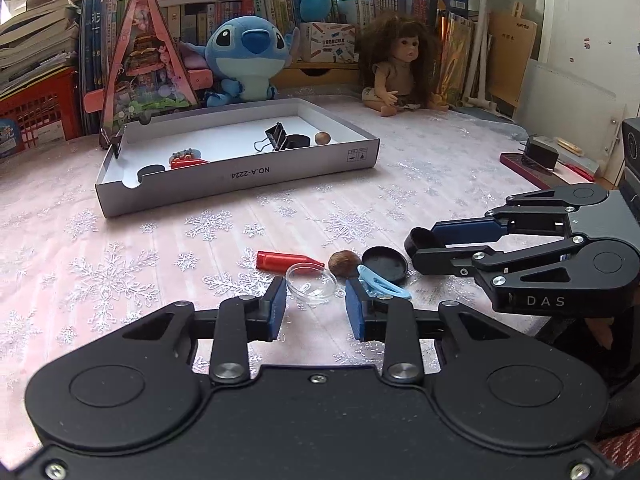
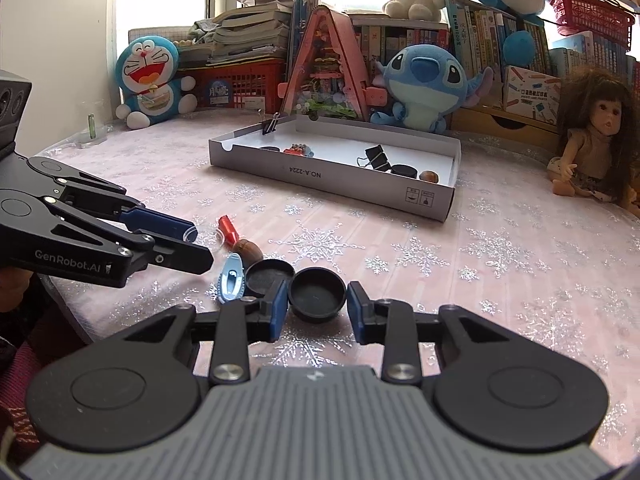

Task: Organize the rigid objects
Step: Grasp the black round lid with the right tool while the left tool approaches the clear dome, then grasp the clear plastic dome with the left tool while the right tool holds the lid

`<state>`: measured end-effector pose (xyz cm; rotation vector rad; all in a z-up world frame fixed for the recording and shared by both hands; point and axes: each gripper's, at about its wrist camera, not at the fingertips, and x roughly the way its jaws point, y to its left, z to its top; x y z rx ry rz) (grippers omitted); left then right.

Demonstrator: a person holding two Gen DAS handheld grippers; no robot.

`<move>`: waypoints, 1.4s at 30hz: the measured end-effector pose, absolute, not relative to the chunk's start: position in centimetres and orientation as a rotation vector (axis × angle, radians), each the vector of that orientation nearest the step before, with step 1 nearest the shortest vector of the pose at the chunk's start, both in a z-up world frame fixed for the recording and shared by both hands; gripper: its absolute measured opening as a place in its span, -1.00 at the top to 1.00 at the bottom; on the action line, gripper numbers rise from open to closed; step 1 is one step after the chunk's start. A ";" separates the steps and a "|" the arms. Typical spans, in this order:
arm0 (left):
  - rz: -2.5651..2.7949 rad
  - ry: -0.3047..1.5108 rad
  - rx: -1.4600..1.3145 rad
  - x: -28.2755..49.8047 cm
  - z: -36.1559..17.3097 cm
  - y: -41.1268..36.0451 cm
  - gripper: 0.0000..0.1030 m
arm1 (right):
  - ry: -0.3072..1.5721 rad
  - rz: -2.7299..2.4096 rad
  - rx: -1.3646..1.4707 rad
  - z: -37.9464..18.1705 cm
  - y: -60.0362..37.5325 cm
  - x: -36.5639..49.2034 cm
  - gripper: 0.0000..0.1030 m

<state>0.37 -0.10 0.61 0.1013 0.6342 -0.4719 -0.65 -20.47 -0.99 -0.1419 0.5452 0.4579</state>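
Observation:
A white cardboard tray (image 1: 240, 178) (image 2: 332, 182) holds a black binder clip (image 1: 276, 136), a black cap (image 1: 298, 141), a brown nut (image 1: 322, 138) and small red items. On the cloth lie a red bullet-shaped piece (image 1: 286, 261), a clear plastic dome (image 1: 312, 283), a brown nut (image 1: 344, 263), a blue clip (image 1: 380, 286) and a black round lid (image 1: 385, 265). My left gripper (image 1: 316, 308) is open with the clear dome between its fingers. My right gripper (image 2: 318, 308) is open around a black round cup (image 2: 317, 296), apart from its pads.
Plush toys, a doll (image 1: 394, 68), a pink triangular toy house (image 1: 146, 60), books and red baskets line the back of the table. A dark box with a black object (image 1: 538, 156) stands at the right in the left wrist view.

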 end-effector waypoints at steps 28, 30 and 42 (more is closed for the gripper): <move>-0.369 0.612 0.125 1.6 -0.1 -0.2 0.27 | 0.548 0.393 -0.140 -1.3 -20.7 0.0 0.26; -0.361 0.608 0.124 1.8 -0.1 -0.1 0.25 | 0.548 0.393 -0.140 -1.3 -20.7 0.0 0.26; -0.370 0.617 0.114 2.4 -0.3 -0.2 0.37 | 0.553 0.390 -0.137 -1.5 -20.6 0.3 0.26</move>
